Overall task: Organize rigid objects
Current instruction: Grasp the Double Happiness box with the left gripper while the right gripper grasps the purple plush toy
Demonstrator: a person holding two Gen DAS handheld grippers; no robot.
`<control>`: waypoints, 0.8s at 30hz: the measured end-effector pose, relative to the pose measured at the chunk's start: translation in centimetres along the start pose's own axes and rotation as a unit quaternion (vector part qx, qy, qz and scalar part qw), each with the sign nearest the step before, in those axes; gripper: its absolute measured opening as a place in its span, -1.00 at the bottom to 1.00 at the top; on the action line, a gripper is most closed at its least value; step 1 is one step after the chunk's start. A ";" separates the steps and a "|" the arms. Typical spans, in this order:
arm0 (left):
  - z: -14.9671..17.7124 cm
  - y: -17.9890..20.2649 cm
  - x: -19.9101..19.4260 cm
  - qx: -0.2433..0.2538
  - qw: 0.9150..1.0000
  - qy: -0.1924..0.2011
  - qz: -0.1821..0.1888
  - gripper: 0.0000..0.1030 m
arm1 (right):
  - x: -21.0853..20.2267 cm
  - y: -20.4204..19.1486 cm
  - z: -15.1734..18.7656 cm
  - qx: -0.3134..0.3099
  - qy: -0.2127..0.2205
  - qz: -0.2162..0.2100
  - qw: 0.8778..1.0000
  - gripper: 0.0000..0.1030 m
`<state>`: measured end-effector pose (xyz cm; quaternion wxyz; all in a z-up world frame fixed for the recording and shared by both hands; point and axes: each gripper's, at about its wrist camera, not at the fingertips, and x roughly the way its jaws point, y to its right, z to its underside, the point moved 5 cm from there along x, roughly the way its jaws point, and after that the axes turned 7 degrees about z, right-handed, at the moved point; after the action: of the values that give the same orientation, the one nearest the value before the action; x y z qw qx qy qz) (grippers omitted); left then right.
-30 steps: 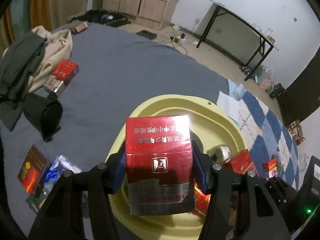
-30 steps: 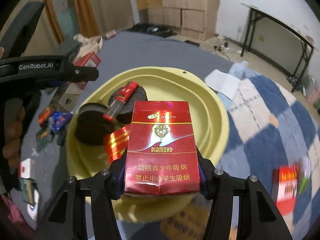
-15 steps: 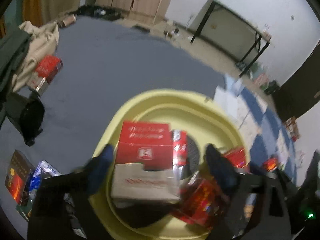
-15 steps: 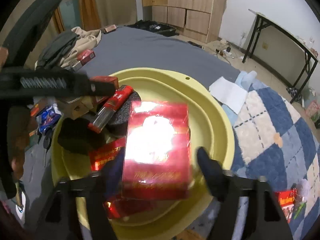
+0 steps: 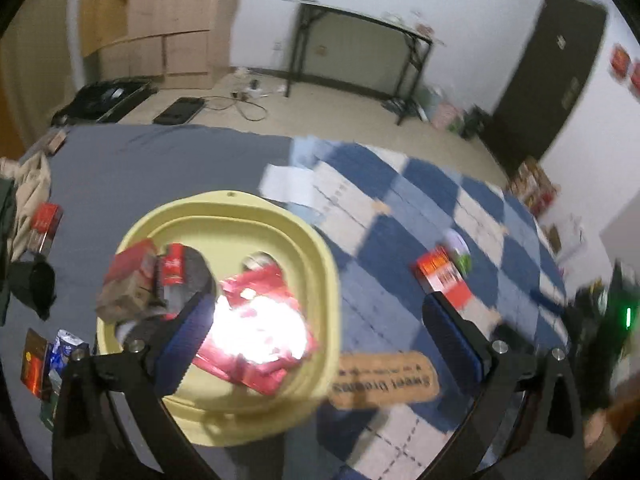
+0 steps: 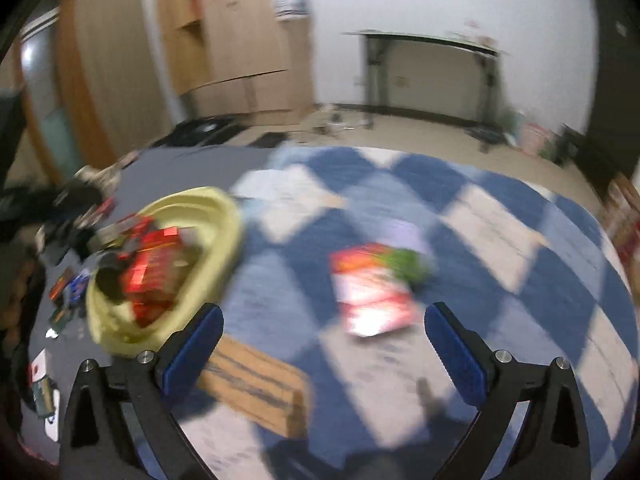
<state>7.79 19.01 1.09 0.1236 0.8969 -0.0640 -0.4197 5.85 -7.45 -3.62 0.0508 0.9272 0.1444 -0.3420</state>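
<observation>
Two tongs: both the left tongs [image 5: 316,332] and the right tongs [image 6: 320,340] are wide apart and hold nothing.
Blue pads: the pads [image 6: 456,352] on the right tongs are bare, so they are ready to grab.
Near thing: a brown label patch [image 5: 384,380] lies on the bed just under the left tongs. It is sewn on the blanket, I think, so leave it.
Yellow tub: the yellow tub [image 5: 320,248] sits on the bed, low and left in both views. Red boxes [image 5: 256,320] lie piled in it, with a dark round thing beside them.
Next box: a red box [image 6: 372,292] lies flat on the blue and white blanket [image 6: 500,240], out in front of the right tongs and well apart from the tub. Something green [image 6: 408,264] touches its far corner.
Best way: I think this box is the next one to pick. Come down straight over it, one pad on each long side, and squeeze only when both pads are past the edges. The picture is blurry, so slow down first.
Watch out: keep the pads off the green thing, or it may come along too.
Far boxes: more small boxes [image 5: 48,220] lie on the grey sheet [image 5: 160,160] past the tub, near some clothes.
Far room: a black table [image 5: 360,40] stands by the wall.
</observation>
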 end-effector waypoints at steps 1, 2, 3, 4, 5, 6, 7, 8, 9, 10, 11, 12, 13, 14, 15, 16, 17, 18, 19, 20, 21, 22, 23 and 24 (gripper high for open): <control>0.2 0.7 0.2 0.007 1.000 -0.001 -0.001 1.00 | 0.0 2.2 0.2 0.021 -0.007 0.012 1.000 0.99; 0.3 1.4 0.5 0.011 1.000 -0.006 -0.001 1.00 | 0.2 3.8 0.2 0.040 -0.012 0.016 0.999 0.99; 0.4 2.0 1.0 0.011 1.000 -0.011 0.002 1.00 | 0.5 4.9 -0.1 0.058 -0.016 0.016 0.998 0.99; 0.7 2.9 1.7 0.011 1.000 -0.017 0.010 1.00 | 0.9 5.9 -0.5 0.075 -0.021 0.017 0.997 0.99; 0.9 3.7 2.4 0.013 0.999 -0.024 0.017 1.00 | 1.5 6.8 -1.0 0.090 -0.027 0.020 0.995 0.99; 1.3 4.5 3.2 0.014 0.999 -0.029 0.020 1.00 | 2.4 7.7 -1.5 0.105 -0.036 0.017 0.994 0.99; 1.8 5.5 4.2 0.013 1.000 -0.026 0.010 1.00 | 3.1 7.9 -2.0 0.111 -0.043 0.011 0.993 0.99; 2.4 6.3 5.1 0.008 1.000 -0.021 -0.003 1.00 | 4.2 8.2 -2.5 0.119 -0.057 0.000 0.991 0.99; 3.2 7.8 6.4 0.006 1.000 -0.017 -0.002 1.00 | 5.5 8.2 -3.1 0.123 -0.074 -0.011 0.990 0.99; 4.0 8.8 7.5 0.009 1.000 -0.016 0.000 1.00 | 6.5 8.2 -3.5 0.123 -0.088 -0.019 0.988 0.99; 4.6 9.8 8.8 0.011 1.000 -0.017 -0.004 1.00 | 7.9 8.3 -4.0 0.129 -0.107 -0.034 0.985 0.99; 5.1 10.9 10.1 0.015 1.000 -0.022 0.001 1.00 | 9.0 8.3 -4.6 0.133 -0.122 -0.048 0.982 0.99; 5.5 12.0 11.6 0.022 0.999 -0.028 0.010 1.00 | 10.4 8.5 -5.2 0.137 -0.138 -0.064 0.979 0.99; 5.7 12.8 12.8 0.030 0.999 -0.029 0.006 1.00 | 11.5 8.8 -5.7 0.140 -0.152 -0.074 0.976 0.99; 5.6 13.4 13.5 0.030 0.999 -0.023 0.007 1.00 | 12.5 9.0 -6.3 0.140 -0.161 -0.079 0.974 0.99; 5.5 14.0 14.3 0.027 0.999 -0.015 0.022 1.00 | 13.2 9.2 -6.7 0.136 -0.167 -0.085 0.973 0.99; 5.3 14.4 15.0 0.021 0.999 -0.013 0.033 1.00 | 14.2 9.1 -7.1 0.132 -0.182 -0.092 0.970 0.99; 5.2 14.5 15.9 0.009 0.999 -0.012 0.037 1.00 | 15.1 8.7 -7.1 0.129 -0.197 -0.102 0.966 0.97; 5.2 14.4 17.0 -0.005 0.999 -0.010 0.051 1.00 | 16.0 8.4 -6.8 0.123 -0.214 -0.109 0.963 0.91; 5.3 14.3 17.9 -0.011 0.998 -0.010 0.065 1.00 | 17.0 8.2 -6.6 0.105 -0.231 -0.101 0.962 0.86; 5.4 14.4 18.6 -0.015 0.997 -0.009 0.076 1.00 | 18.1 8.3 -6.9 0.094 -0.235 -0.086 0.964 0.81; 5.3 14.4 19.2 -0.018 0.996 -0.007 0.090 1.00 | 19.1 8.6 -6.8 0.089 -0.239 -0.076 0.964 0.81; 5.3 14.4 19.5 -0.018 0.996 -0.005 0.091 1.00 | 19.8 9.0 -6.7 0.087 -0.250 -0.079 0.961 0.82; 5.1 14.3 19.6 -0.015 0.997 0.001 0.082 1.00 | 20.0 8.9 -6.7 0.087 -0.255 -0.090 0.959 0.87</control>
<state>16.21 0.17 -12.55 0.1715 0.8871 -0.1308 -0.4080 27.22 -10.02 -11.56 -0.0256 0.7935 0.1789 -0.5811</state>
